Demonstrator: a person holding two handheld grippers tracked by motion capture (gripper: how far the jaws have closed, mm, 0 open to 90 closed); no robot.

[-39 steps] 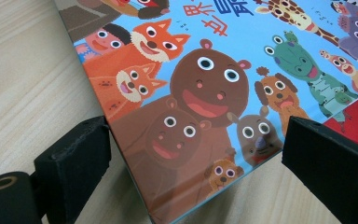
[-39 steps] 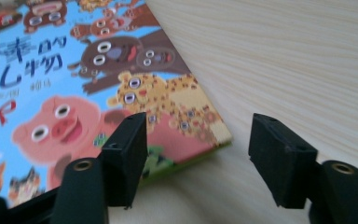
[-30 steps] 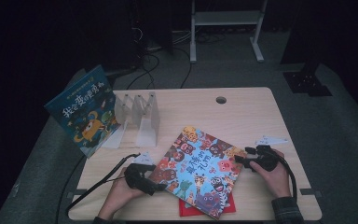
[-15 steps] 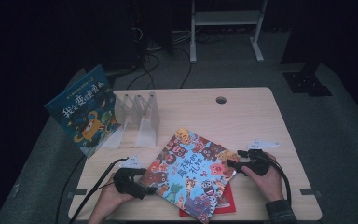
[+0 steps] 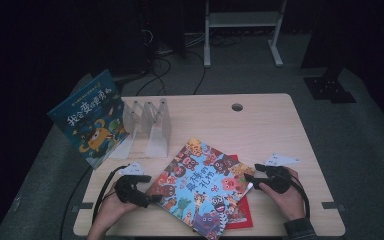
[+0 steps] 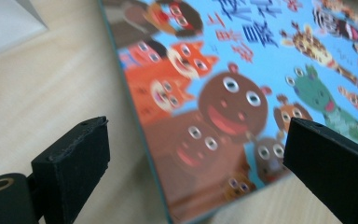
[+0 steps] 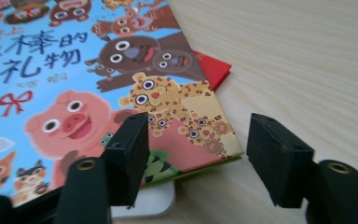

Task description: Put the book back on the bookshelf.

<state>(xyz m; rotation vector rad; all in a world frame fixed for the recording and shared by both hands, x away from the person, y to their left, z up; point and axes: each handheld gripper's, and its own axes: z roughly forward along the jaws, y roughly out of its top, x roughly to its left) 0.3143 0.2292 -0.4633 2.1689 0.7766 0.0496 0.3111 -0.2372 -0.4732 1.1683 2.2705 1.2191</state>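
The left claw [image 5: 150,198] sits at the near-left edge of the animal picture book [image 5: 202,187], its jaws spread wide apart; in the left gripper view the book's edge [image 6: 149,140] runs up between them, with nothing pinched. The right claw [image 5: 250,180] is at the book's right corner, also spread, and in the right gripper view that leopard-printed corner [image 7: 200,135] lies between the 2 jaws without being squeezed. The book lies skewed on the near half of the desk [image 5: 260,125], resting partly on a red book [image 5: 240,212] and, at the right corner, on a small white object [image 7: 144,203] that I cannot identify.

The step in hand looks like taking hold of the book from 2 sides. To do it well, each lower jaw should slide under the cover edge before closing, so the grip lands on the whole book and not 1 loose cover. Both sides should close together and lift level, since a 1-sided pull would twist the book or drag the red one along.

Farther out, a clear plastic book rack [image 5: 150,125] stands at the left rear, with a blue monster book [image 5: 87,117] leaning at its left end. The desk is pale wood with a cable hole [image 5: 237,107]; the room beyond is dark, with cables and a white metal frame [image 5: 240,22] on the floor.
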